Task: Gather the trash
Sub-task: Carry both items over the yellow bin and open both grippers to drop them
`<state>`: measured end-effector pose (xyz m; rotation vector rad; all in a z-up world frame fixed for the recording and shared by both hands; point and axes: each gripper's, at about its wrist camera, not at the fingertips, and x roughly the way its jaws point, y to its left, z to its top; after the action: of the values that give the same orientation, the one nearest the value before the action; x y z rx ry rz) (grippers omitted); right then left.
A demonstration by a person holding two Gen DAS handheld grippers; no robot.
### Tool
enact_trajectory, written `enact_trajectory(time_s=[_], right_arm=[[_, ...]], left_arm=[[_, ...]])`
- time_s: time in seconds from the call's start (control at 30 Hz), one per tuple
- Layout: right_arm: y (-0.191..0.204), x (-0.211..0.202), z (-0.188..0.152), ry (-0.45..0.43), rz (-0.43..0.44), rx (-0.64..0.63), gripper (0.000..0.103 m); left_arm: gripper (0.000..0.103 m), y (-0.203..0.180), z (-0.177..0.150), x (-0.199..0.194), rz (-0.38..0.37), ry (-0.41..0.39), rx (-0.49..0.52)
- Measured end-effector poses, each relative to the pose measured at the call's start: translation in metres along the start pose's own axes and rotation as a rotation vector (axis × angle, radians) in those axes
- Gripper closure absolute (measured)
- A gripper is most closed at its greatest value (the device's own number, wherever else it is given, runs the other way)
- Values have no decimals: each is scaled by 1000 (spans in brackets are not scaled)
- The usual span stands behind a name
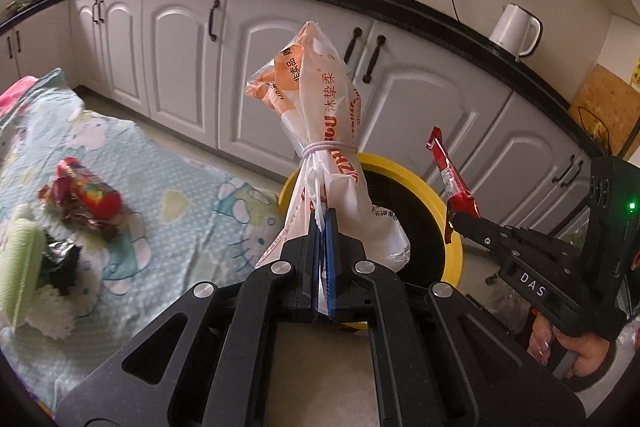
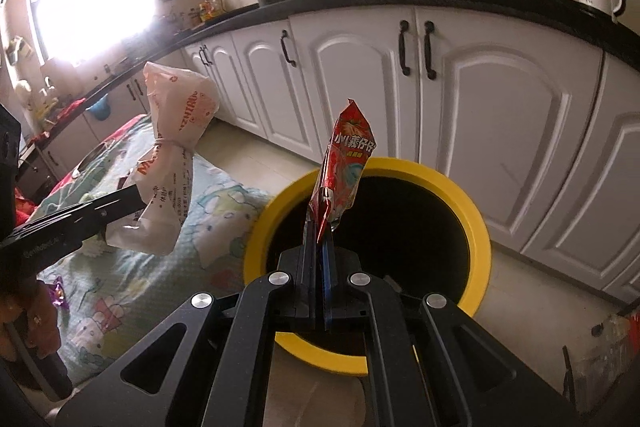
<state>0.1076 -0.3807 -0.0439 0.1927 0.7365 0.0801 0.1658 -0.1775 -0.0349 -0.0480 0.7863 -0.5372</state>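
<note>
left gripper (image 1: 323, 217) pinched closed on the lower part of a white-and-orange plastic bag (image 1: 320, 131). the bag is cinched at its waist by a pale band; its long axis is upright, bulging top pointing up toward the cabinets (image 1: 180, 67). it hangs in the air between the patterned cloth (image 1: 168, 203) and the yellow-rimmed bin (image 1: 452, 227).

right gripper (image 2: 320, 227) clamped on the bottom edge of a red snack wrapper (image 2: 348, 163). the wrapper stands upright, slightly tilted, its narrow end pointing up, over the near rim of the bin's dark opening.

crumpled wrappers (image 1: 84, 203) lie on the cloth, well apart from the bin. a white kettle (image 1: 516, 31) stands on the counter.
</note>
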Motion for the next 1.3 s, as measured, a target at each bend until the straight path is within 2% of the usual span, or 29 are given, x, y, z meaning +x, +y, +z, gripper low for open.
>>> enact_trajectory(time_s=[0.37, 0.8, 1.3], right_arm=[[-21, 12, -8, 44, -33, 47, 100], [-35, 35, -21, 133, -59, 84, 100], [-45, 41, -22, 140, -66, 113, 98]], left_arm=[[103, -11, -1, 35, -19, 62, 31], [103, -12, -7, 83, -68, 192, 17], [99, -11, -4, 108, -67, 233, -2]])
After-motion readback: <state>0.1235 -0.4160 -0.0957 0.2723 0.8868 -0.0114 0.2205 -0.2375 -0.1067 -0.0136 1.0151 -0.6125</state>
